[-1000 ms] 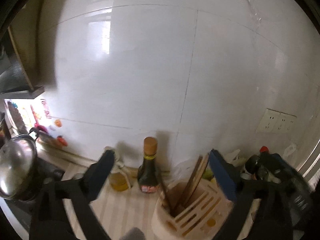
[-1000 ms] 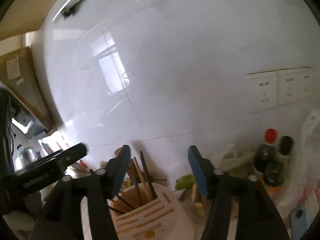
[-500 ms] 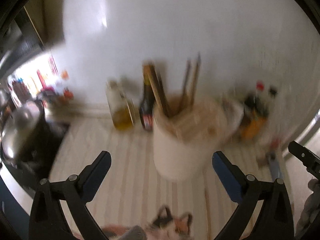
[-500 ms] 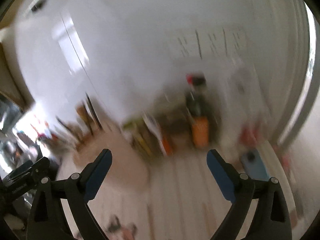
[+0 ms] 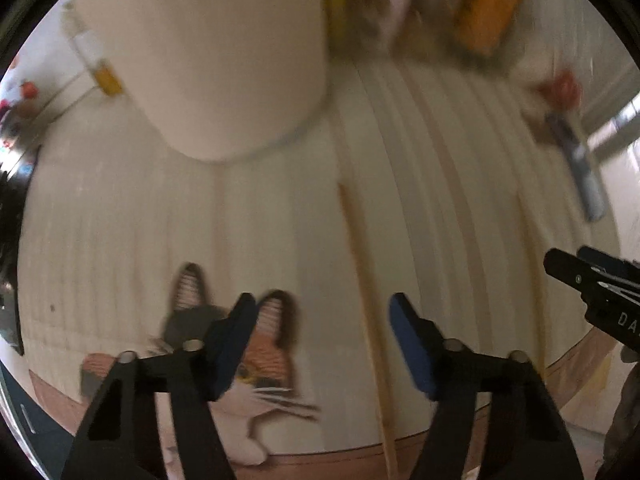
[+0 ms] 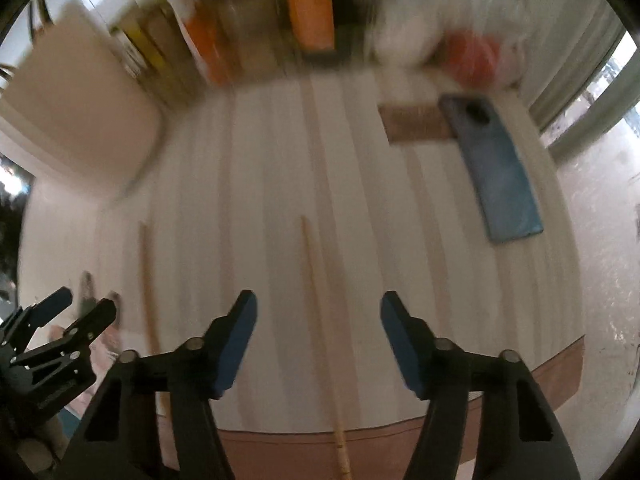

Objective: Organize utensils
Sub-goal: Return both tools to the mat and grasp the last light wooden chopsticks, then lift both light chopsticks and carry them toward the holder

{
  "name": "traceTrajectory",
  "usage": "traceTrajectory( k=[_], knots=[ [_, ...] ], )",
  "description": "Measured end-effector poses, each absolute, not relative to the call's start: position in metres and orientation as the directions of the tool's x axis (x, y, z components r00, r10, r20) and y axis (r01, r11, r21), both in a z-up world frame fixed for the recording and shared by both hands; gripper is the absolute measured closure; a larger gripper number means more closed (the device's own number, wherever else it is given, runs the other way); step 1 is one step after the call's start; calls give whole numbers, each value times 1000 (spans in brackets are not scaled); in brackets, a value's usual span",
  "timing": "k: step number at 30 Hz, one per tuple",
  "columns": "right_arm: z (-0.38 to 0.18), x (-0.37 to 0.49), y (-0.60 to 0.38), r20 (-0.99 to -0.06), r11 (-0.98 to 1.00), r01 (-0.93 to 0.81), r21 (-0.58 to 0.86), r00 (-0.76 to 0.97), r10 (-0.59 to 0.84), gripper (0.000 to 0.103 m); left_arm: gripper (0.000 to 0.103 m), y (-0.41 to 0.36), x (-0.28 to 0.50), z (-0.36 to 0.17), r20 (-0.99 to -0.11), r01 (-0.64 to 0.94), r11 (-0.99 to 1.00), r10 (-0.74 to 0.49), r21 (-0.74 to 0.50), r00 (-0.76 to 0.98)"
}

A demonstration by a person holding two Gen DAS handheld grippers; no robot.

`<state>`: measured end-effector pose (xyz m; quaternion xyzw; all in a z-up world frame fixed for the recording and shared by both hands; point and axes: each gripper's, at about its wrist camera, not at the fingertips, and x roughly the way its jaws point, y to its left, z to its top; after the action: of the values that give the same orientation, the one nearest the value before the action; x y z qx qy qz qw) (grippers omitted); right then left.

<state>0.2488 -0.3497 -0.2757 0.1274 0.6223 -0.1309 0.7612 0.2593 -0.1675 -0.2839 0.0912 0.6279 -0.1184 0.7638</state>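
Two wooden chopsticks lie on the striped mat. One chopstick (image 5: 366,312) runs lengthwise under my open left gripper (image 5: 322,312); it also shows at the left of the right wrist view (image 6: 147,284). The other chopstick (image 6: 320,320) lies under my open right gripper (image 6: 318,310), between its fingers. Both grippers are empty and hover above the mat. The white utensil holder (image 5: 224,60) stands at the back, also in the right wrist view (image 6: 80,120). The left gripper appears at the lower left of the right view (image 6: 60,332).
A blue phone (image 6: 496,168) lies on the mat at the right, next to a brown card (image 6: 416,124). Orange packets and bottles (image 6: 312,8) crowd the back wall. A cat picture (image 5: 248,352) is printed on the mat near its front edge (image 6: 360,440).
Both cameras tilted down from the wall to the mat, and the grippers came lower and closer to the chopsticks. The jaws stayed open.
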Motion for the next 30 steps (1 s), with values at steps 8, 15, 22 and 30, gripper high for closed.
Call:
traceTrajectory(
  k=[8,15,22,30],
  knots=[
    [-314,244,-347,-994,952,305,11,105,-22,73,90,-182,252,-293,-978,309,950,-34,31,204],
    [-317,238,-331,-994,946,315,76,97,47,95,98,-143,246,-290,-977,264,963,1,59,214],
    [-323,242,-285,-988,936,317,153,79,135,96,98,-64,238,-289,-980,196,978,31,71,198],
    [-322,247,-237,-995,959,265,98,33,93,96,98,-28,232,-292,-981,207,978,-27,14,192]
  ],
)
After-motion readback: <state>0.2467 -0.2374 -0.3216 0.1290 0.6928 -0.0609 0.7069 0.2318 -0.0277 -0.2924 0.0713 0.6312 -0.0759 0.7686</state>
